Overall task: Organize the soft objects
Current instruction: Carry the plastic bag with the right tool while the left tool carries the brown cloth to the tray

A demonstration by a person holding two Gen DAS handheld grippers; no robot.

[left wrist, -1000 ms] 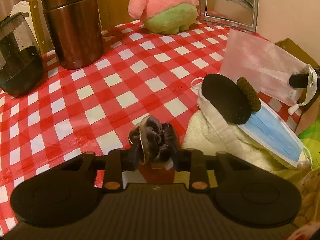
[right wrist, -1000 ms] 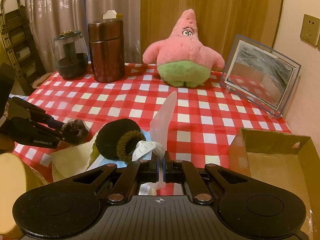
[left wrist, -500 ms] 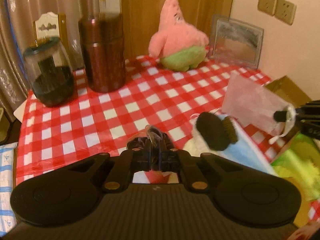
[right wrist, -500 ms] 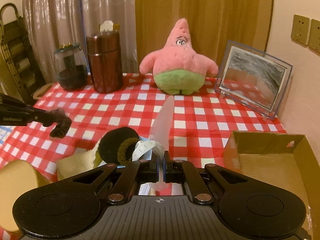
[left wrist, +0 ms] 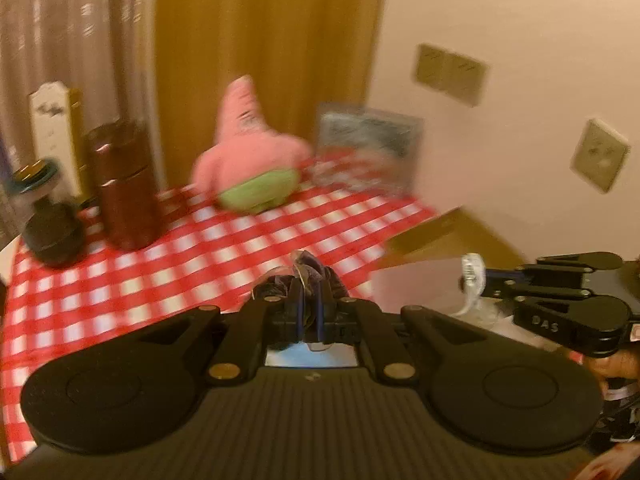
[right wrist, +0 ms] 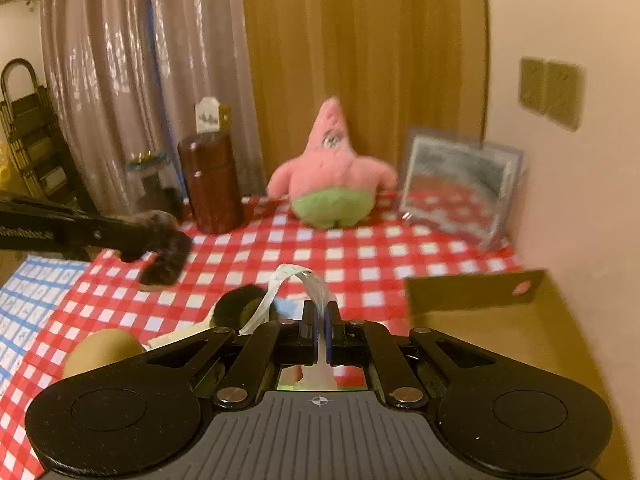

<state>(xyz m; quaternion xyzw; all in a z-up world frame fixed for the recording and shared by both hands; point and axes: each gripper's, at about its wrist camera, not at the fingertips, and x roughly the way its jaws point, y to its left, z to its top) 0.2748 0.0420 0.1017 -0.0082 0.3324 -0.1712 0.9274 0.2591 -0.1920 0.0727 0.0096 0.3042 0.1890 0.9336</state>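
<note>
Two items are lifted, none boxed: left gripper clamps the dark velvet scrunchie, right gripper pinches the pink face mask; brown cardboard box awaits.

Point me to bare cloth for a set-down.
Free: checked cloth between brown canister, pink plush and cardboard box. Crowded: near left corner, around black pad and yellow object.
</note>
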